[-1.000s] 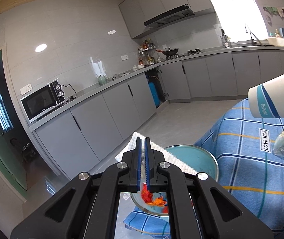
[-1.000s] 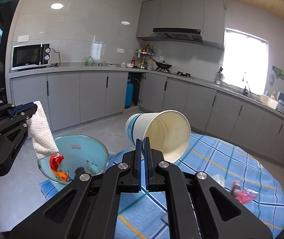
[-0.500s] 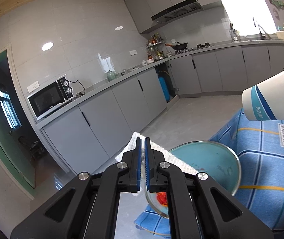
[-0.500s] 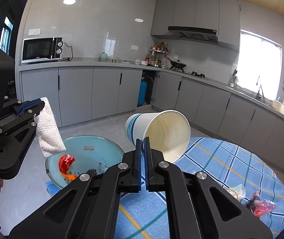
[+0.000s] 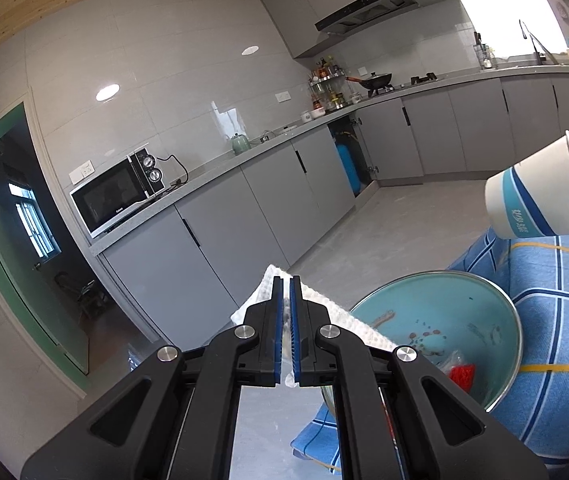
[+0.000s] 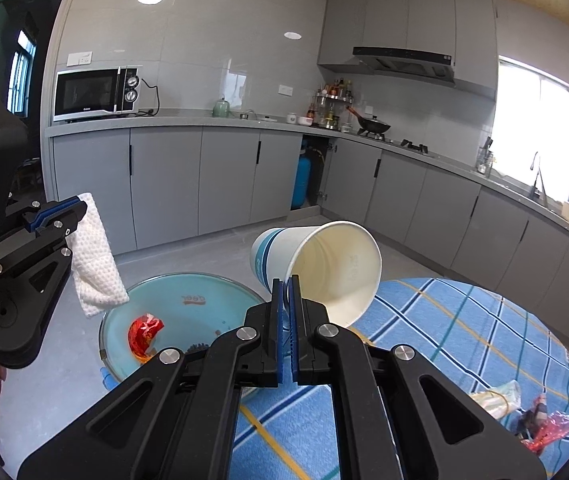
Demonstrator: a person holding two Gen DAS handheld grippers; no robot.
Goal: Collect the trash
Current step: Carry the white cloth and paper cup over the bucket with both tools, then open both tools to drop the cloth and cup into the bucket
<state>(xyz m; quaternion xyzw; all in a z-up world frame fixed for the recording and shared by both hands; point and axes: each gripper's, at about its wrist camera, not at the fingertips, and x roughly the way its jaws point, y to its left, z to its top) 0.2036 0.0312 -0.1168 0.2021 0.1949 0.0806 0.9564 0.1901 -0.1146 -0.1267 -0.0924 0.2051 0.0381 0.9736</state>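
We hold a white paper towel (image 6: pixel 94 264) pinched in our left gripper (image 5: pixel 286 292) above the teal basin (image 6: pixel 196 288), where a red wrapper (image 6: pixel 145 330) lies, while our right gripper (image 6: pixel 286 288) clamps the rim of a tilted, empty paper cup (image 6: pixel 324 264) over the blue plaid tablecloth (image 6: pixel 464 344).

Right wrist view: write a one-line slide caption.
Right gripper pinches a tipped paper cup by its rim beside the teal bowl; left gripper holds a white cloth.
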